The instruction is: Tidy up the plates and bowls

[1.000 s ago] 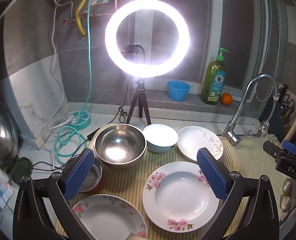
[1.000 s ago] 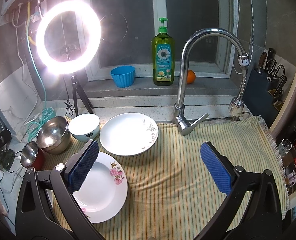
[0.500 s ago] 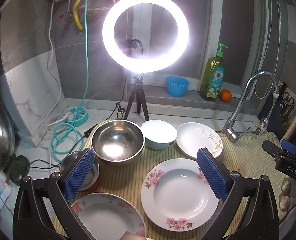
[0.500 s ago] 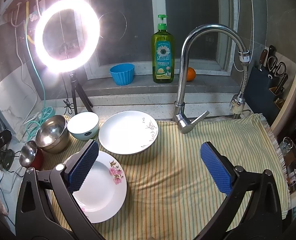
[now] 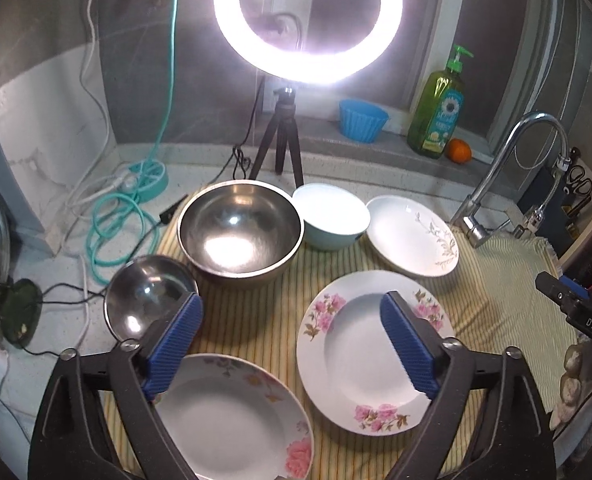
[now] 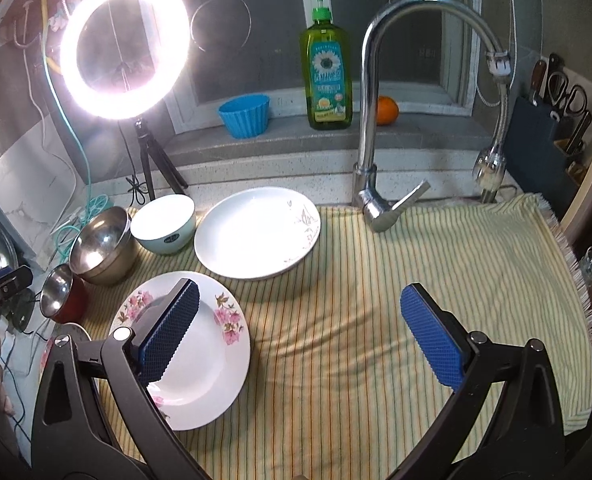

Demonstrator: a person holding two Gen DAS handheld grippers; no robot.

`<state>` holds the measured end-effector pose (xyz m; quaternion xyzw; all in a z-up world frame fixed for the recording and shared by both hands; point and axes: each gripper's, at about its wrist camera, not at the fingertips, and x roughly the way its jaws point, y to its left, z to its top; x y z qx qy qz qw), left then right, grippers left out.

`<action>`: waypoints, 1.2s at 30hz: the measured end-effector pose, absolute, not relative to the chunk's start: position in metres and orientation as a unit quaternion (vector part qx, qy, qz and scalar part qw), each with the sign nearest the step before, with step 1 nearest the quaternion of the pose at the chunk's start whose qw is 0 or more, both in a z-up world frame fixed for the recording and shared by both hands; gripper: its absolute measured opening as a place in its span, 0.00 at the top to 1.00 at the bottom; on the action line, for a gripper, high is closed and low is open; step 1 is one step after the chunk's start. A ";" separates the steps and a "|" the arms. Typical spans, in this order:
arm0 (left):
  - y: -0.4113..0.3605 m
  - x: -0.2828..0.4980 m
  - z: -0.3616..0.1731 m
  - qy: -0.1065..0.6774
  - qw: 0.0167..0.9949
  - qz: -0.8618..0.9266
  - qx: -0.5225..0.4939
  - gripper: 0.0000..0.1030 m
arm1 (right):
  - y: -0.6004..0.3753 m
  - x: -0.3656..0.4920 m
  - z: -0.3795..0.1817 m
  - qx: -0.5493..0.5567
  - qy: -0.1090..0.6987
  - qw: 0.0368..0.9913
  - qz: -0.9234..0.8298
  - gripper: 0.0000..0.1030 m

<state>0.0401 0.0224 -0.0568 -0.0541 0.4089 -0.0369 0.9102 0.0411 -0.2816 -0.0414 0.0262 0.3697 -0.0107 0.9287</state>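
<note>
On the striped cloth [image 6: 375,280], running left to right, the small steel bowl [image 5: 144,296] sits at about nine o'clock, the large steel bowl [image 5: 238,232] and pale blue bowl [image 5: 333,216] at eleven and twelve, the leaf-patterned white plate [image 5: 411,236] at one, with two pink-flowered plates [image 5: 351,356] nearest, side by side.

The left gripper [image 5: 292,340] hangs over the gap between those flowered plates, its jaws apart and grasping nothing, having just been closing a little. The right gripper [image 6: 299,332] hovers released over bare cloth at five o'clock, its left pad [image 6: 168,328] above a flowered plate's centre.
</note>
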 end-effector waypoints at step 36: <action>0.014 0.101 -0.159 0.565 0.813 -0.096 -0.105 0.79 | -0.276 0.079 -0.169 0.179 0.566 0.797 0.113 0.85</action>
